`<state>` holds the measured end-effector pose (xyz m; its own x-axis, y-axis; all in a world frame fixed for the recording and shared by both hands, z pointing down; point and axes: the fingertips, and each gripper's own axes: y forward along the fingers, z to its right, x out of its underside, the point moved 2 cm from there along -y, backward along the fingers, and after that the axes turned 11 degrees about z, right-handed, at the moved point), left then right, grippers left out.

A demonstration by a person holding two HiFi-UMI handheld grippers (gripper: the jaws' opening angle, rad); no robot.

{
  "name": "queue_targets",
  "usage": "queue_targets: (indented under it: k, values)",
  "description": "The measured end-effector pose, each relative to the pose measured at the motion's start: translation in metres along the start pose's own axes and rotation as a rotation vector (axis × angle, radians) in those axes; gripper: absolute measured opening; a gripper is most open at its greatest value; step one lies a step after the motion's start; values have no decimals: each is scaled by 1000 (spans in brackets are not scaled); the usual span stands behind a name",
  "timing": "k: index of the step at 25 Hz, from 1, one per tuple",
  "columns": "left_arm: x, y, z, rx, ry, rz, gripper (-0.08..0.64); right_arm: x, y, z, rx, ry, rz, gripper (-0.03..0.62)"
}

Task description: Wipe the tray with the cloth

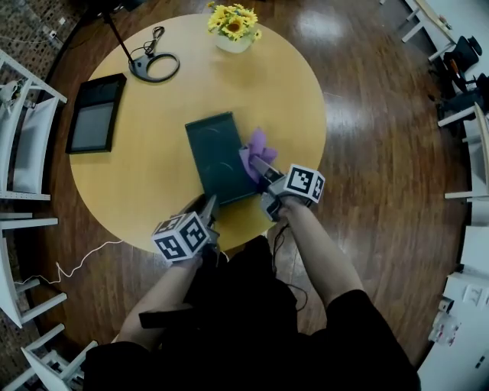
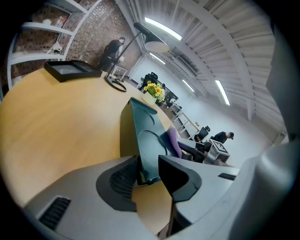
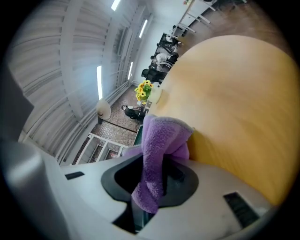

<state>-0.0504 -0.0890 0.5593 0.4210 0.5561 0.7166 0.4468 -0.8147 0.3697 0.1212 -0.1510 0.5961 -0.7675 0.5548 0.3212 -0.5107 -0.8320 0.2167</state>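
A round pale-wood table (image 1: 137,191) stands on a glossy dark plank floor (image 1: 382,153). In the head view, white slatted chairs (image 1: 27,145) crowd the table's left side, and more white furniture (image 1: 466,176) stands well off to its right. Beyond the table's far edge rises a brick wall (image 2: 89,33) with white shelves (image 2: 42,28), under a ribbed ceiling (image 2: 211,47) with long strip lights (image 2: 161,28).

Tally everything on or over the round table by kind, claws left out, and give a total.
dark green tray: 1
purple cloth: 1
black-framed panel: 1
desk lamp: 1
pot of yellow flowers: 1
Total: 5
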Motion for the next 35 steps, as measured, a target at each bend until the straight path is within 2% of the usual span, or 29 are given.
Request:
queue_targets:
  k: [4,6,8,10,13,15,17,19,20,21,23,24,27,30,32,35]
  values:
    - [22,8,21,94,-13,-91,115,-24,-15,3,9,-128,-29,87]
    - [24,10,22,136,-20,-133,135,-29,-34,5,24,-122,1,87]
    - [9,11,14,146,7,-115,135,-28,-57,14,54,-69,75,87]
    - [-26,21,3,145,118,-35,140,-21,-76,25,71,14,155,86]
    - [-84,67,2,212,419,57,235,2,-86,29,75,126,234,87]
    - [-102,108,8,277,594,29,281,14,-92,29,87,188,304,87]
    - [-100,144,10,327,681,-56,284,27,-99,31,116,205,341,87]
    - [-94,164,9,349,668,-126,292,46,-102,29,139,172,327,87]
    - [-95,167,8,349,641,-139,294,56,-101,27,142,172,319,87]
    - [-97,167,6,351,621,-141,262,63,-100,25,143,189,319,87]
    - [-98,163,7,378,628,-141,236,70,-95,22,152,246,335,87]
    - [-96,160,7,391,643,-147,241,69,-94,22,159,245,333,86]
    - [-96,147,-3,376,655,-166,219,61,-92,23,166,149,267,84]
    - [-101,121,-22,348,658,-176,230,52,-80,19,159,82,198,81]
    - [-104,101,-37,330,592,-166,232,43,-69,17,151,74,183,80]
    - [-106,70,-59,285,430,-116,232,23,-49,16,147,94,201,78]
